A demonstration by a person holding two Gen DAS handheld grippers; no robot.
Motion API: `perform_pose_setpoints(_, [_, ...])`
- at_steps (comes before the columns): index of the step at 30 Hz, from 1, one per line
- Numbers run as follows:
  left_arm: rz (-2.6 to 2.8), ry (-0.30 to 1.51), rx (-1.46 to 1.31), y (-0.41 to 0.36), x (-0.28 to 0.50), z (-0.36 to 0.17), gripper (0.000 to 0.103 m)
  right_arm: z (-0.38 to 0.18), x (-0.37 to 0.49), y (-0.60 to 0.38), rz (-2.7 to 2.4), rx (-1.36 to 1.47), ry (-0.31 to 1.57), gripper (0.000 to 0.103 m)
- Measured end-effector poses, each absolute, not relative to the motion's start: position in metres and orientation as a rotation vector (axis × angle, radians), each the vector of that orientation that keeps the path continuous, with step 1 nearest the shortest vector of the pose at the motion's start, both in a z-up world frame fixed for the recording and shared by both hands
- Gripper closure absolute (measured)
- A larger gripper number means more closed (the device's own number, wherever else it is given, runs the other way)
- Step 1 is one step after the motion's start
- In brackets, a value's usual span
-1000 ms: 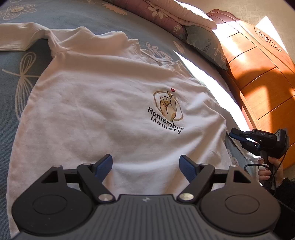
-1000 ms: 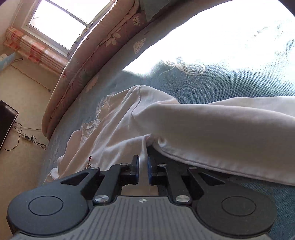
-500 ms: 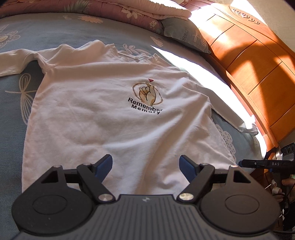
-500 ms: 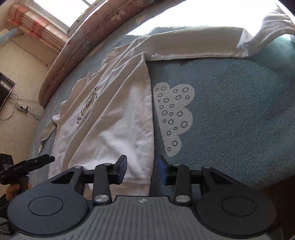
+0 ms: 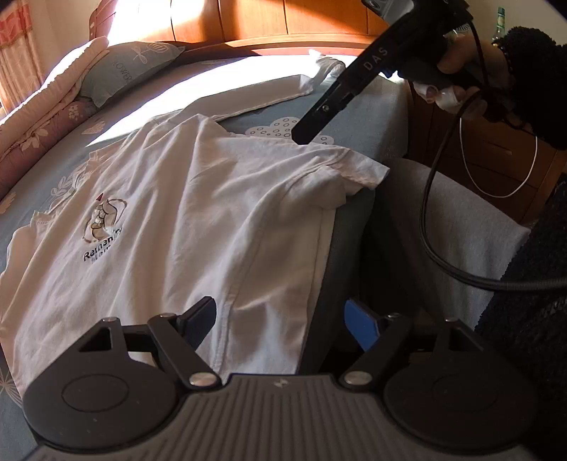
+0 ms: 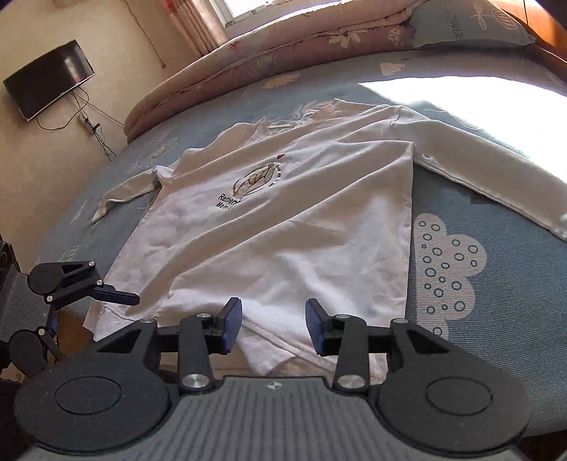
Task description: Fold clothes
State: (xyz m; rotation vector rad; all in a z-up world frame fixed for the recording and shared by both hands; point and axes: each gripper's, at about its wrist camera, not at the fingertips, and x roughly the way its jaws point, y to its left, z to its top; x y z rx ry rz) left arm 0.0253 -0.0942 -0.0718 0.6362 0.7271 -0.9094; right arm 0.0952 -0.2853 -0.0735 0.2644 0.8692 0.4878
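A white long-sleeved shirt (image 5: pixel 184 220) with a hand print and black lettering lies front up on the blue bed (image 5: pixel 248 120). My left gripper (image 5: pixel 280 308) is open above the shirt's hem at the bed's edge, with nothing between its pads. My right gripper (image 6: pixel 273 308) hovers over the hem of the shirt (image 6: pixel 301 227). Its jaws are opening, and the cloth lies below them, not pinched. One sleeve (image 6: pixel 489 177) stretches out to the right and the other sleeve (image 6: pixel 127 191) to the left. A hand in a dark sleeve holds the right gripper (image 5: pixel 301 136) over the shirt's far side.
A rolled quilt (image 6: pixel 283 46) and a blue pillow (image 5: pixel 131 67) lie along the far side of the bed, by a wooden headboard (image 5: pixel 283 17). A wooden cabinet (image 5: pixel 496 152) and grey fabric (image 5: pixel 443 220) are beside the bed's edge. A television (image 6: pixel 49 79) hangs on the wall.
My right gripper let go of the sleeve, opened and drew back to the hem. My left gripper rolled and slid along the hem to the bed's edge, staying open.
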Motion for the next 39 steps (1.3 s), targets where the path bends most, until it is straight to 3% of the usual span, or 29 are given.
perform_pose_setpoints(4, [-0.928, 0.604, 0.857, -0.121, 0.012, -0.089, 0.024, -0.069, 0.089, -0.294, 0.478, 0.304, 0.849, 0.058])
perform_pose_setpoints(6, [-0.918, 0.570, 0.938, -0.130, 0.009, -0.098, 0.036, -0.065, 0.083, -0.301, 0.465, 0.319, 0.833, 0.057])
perform_pose_setpoints(8, [-0.896, 0.571, 1.015, -0.135, 0.009, -0.107, 0.042, -0.062, 0.077, -0.308, 0.452, 0.329, 0.817, 0.053])
perform_pose_setpoints(17, [-0.797, 0.537, 1.091, -0.113, -0.003, -0.108, 0.037, -0.056, 0.044, -0.325, 0.417, 0.342, 0.767, 0.051])
perform_pose_setpoints(27, [-0.661, 0.302, 1.195, -0.115, -0.025, -0.118, 0.039, -0.047, 0.030, -0.304, 0.463, 0.326, 0.723, 0.048])
perform_pose_setpoints(28, [-0.666, 0.281, 1.218, -0.118, -0.027, -0.122, 0.041, -0.048, 0.029, -0.301, 0.465, 0.326, 0.724, 0.048])
perform_pose_setpoints(29, [-0.670, 0.261, 1.241, -0.120, -0.029, -0.125, 0.050, -0.048, 0.028, -0.299, 0.468, 0.326, 0.724, 0.048])
perform_pose_setpoints(30, [-0.680, 0.250, 1.254, -0.122, -0.030, -0.127, 0.067, -0.048, 0.027, -0.297, 0.471, 0.326, 0.725, 0.048])
perform_pose_setpoints(32, [-0.700, 0.277, 1.229, -0.123, -0.026, -0.125, 0.089, -0.048, 0.024, -0.295, 0.474, 0.321, 0.726, 0.048])
perform_pose_setpoints(35, [-0.704, 0.363, 1.092, -0.115, -0.014, -0.111, 0.097, -0.046, 0.020, -0.297, 0.471, 0.314, 0.729, 0.048])
perform_pose_setpoints(39, [-0.675, 0.435, 0.891, -0.095, -0.002, -0.086, 0.098, -0.059, 0.022, -0.307, 0.456, 0.360, 0.764, 0.044])
